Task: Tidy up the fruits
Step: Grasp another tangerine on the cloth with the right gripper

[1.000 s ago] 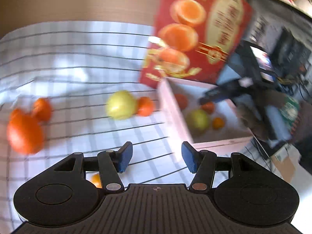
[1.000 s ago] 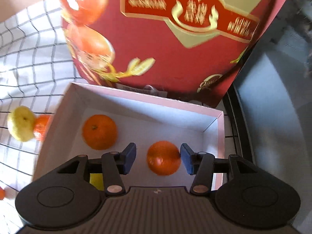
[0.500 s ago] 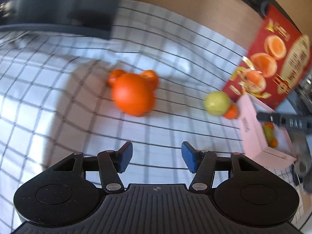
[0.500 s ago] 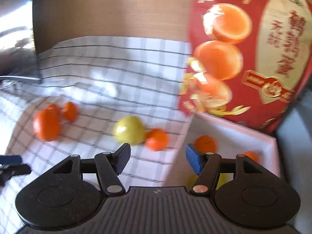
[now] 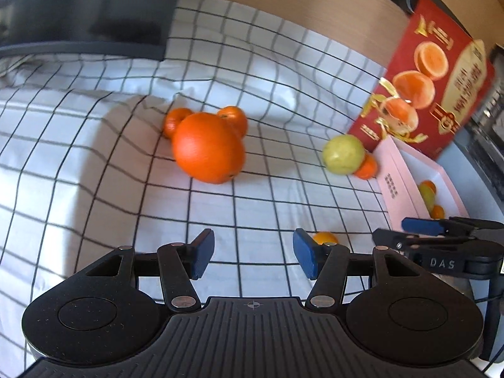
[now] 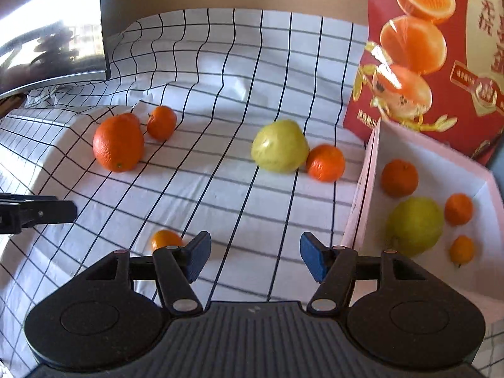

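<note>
Both your claws stand apart and hold nothing: the left claw (image 5: 252, 258) and the right claw (image 6: 255, 260) hang over the checked cloth (image 6: 220, 189). Take the pink box (image 6: 362, 195) as your landmark: a green pear (image 6: 279, 146) touching a small orange (image 6: 326, 163) lies just beside its left wall. The big orange (image 6: 118, 143) lies well left of it.

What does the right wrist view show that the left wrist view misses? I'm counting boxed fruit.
Only the right wrist view shows the pink box's floor: four fruits, including a yellow-green pear. Only the left wrist view shows the open right gripper from outside. Both show the large orange and a yellow-green pear with a small tangerine on the checked cloth.
</note>
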{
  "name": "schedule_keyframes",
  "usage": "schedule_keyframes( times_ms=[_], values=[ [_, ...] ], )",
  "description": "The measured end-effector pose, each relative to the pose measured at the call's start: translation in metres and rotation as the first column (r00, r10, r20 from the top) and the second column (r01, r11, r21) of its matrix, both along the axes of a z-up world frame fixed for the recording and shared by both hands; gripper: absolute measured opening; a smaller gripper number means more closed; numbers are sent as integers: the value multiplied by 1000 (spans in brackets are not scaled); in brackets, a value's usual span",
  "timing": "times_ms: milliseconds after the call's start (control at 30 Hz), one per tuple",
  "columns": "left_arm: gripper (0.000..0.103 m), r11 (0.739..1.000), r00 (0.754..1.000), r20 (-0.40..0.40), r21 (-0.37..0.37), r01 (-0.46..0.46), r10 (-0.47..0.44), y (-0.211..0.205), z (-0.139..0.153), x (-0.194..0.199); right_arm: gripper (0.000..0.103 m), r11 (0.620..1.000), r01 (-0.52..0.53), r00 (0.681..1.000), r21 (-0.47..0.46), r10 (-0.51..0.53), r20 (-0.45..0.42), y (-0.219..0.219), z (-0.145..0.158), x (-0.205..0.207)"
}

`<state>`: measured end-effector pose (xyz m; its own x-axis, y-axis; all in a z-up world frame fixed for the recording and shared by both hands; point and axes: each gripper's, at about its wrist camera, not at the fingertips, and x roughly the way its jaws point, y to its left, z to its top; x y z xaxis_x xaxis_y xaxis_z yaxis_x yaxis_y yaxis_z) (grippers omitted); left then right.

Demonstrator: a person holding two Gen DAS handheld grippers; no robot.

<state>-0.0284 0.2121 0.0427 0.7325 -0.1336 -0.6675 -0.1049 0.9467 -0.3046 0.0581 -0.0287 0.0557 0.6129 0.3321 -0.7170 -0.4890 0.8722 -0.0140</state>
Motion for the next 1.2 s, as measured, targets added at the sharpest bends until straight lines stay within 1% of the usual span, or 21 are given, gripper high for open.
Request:
schedule_keyframes(
  times_ms=[100,300,433,500,600,700,767,867,967,1067,1133,1200],
  values=[
    [60,1000,1000,10,3,7,-7,0,0,1,63,1000,-8,1000,30,8,-24,0,-6,-6],
    [60,998,999,3,-10,-54,54,18,-1,-1,63,998,-48,998,45,50,-43,19,-13,-11],
    [60,997,997,4,-8,-72,72,29,0,-7,62,995,-82,997,48,82,3,39,-8,-9],
    [60,997,997,6,-15,-80,80,34,0,-11,57,992,-116,993,57,115,9,51,1,2],
    [60,996,996,6,-32,-85,85,40,1,-21,57,986,-131,991,107,135,-27,71,15,32],
    [60,995,997,2,-52,-81,81,44,1,-27,58,979,-87,988,182,108,-111,97,26,73],
    [60,995,996,1,-52,-85,85,49,2,-30,60,978,-41,983,205,76,-167,122,27,101],
    [60,994,995,6,-45,-101,101,59,5,-37,60,989,-8,980,151,38,-193,160,19,130],
    [60,990,991,5,-47,-132,132,72,5,-48,60,996,2,978,92,17,-206,190,5,149],
    [60,984,986,-7,-58,-169,169,85,1,-56,60,996,4,962,90,20,-274,203,-8,163],
    [60,978,981,-18,-66,-196,196,93,-3,-59,58,996,7,954,93,21,-300,206,-14,165],
    [60,974,977,-25,-74,-212,211,98,-6,-59,53,997,15,952,69,7,-307,210,-21,167]
  ],
)
